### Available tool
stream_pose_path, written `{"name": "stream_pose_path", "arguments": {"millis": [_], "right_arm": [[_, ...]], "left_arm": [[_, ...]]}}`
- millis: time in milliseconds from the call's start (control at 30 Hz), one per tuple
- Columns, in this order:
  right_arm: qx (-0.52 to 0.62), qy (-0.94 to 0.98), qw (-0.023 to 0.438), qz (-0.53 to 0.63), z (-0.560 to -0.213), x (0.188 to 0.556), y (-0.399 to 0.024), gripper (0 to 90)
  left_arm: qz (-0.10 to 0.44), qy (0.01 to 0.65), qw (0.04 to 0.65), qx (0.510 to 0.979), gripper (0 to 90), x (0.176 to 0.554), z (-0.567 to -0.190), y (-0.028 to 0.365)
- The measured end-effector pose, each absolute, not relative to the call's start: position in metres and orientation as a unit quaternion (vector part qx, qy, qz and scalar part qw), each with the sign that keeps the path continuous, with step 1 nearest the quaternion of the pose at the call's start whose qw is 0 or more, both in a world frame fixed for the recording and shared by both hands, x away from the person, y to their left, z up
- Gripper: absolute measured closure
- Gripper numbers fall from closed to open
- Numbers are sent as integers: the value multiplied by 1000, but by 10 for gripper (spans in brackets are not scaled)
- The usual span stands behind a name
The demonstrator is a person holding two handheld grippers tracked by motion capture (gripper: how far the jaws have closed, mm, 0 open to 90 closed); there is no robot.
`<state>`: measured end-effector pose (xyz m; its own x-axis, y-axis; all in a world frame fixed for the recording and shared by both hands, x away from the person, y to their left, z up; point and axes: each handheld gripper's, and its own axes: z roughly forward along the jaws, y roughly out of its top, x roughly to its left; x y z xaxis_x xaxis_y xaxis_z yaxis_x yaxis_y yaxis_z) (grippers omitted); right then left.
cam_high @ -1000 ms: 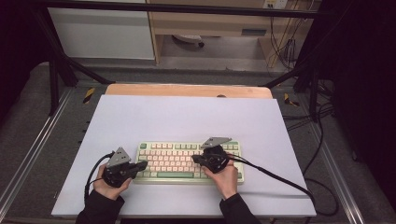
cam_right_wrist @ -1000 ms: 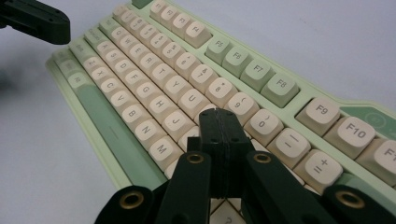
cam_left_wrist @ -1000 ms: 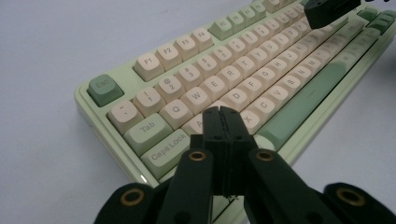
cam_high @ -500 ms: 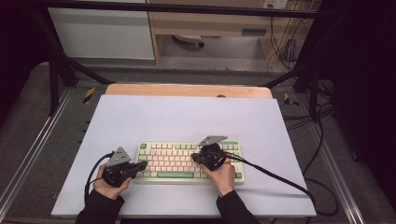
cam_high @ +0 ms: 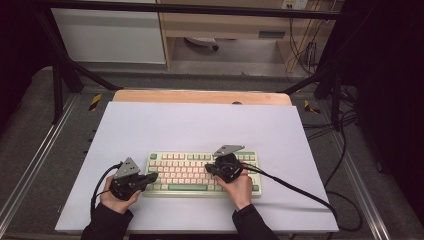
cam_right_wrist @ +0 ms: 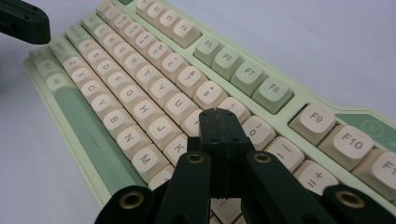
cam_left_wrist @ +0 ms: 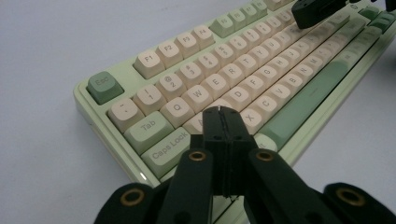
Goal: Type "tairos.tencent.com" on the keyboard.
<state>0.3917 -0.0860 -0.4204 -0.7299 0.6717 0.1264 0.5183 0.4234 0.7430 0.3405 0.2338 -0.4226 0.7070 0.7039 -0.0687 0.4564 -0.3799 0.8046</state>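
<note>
**Ana:** Keyboard (cam_high: 203, 173) first, from the high view: where does it sit?

**Ben:** Flat on the counter (cam_high: 200, 125), toward the person's edge, long side across. It is the landmark for everything else. The left tongs (cam_high: 150, 177) come in over its left end, the right tongs (cam_high: 212, 168) over its right half, each carried in a hand.

**Ana:** Any sign of how far the work has got?

**Ben:** By my reading it is typing with the tips, and from up there nothing on the keyboard marks progress. No key looks out of place, and there is no screen to show what has been entered.

**Ana:** Left gripper view?

**Ben:** The left tongs (cam_left_wrist: 223, 111) are pressed fully together with nothing between them, tip down at the home row near the A and S keys, just inboard of Caps Lock (cam_left_wrist: 172, 145). Whether the tip presses a key or hovers just above it, I cannot tell.

**Ana:** And the right gripper view?

**Ben:** Same state: the right tongs (cam_right_wrist: 219, 112) are closed flat against each other, holding nothing. Their tip is over the keyboard's right half, between the K key (cam_right_wrist: 179, 147) and the number row, about where I and O would be.

**Ana:** So what's left?

**Ben:** I'd judge both tips are placed to strike keys, mid-task. How many strokes remain can't be read from these views.
</note>
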Motion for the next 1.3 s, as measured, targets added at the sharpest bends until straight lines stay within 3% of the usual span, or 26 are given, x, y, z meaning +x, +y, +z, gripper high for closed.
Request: {"name": "stream_pose_path", "arguments": {"millis": [600,1300], "right_arm": [[335,841,88,416,-404,375,-88,900],[319,854,61,406,-423,366,-67,900]], "left_arm": [[143,357,429,817,900,342,-423,234],[144,356,431,816,900,341,-423,234]]}}
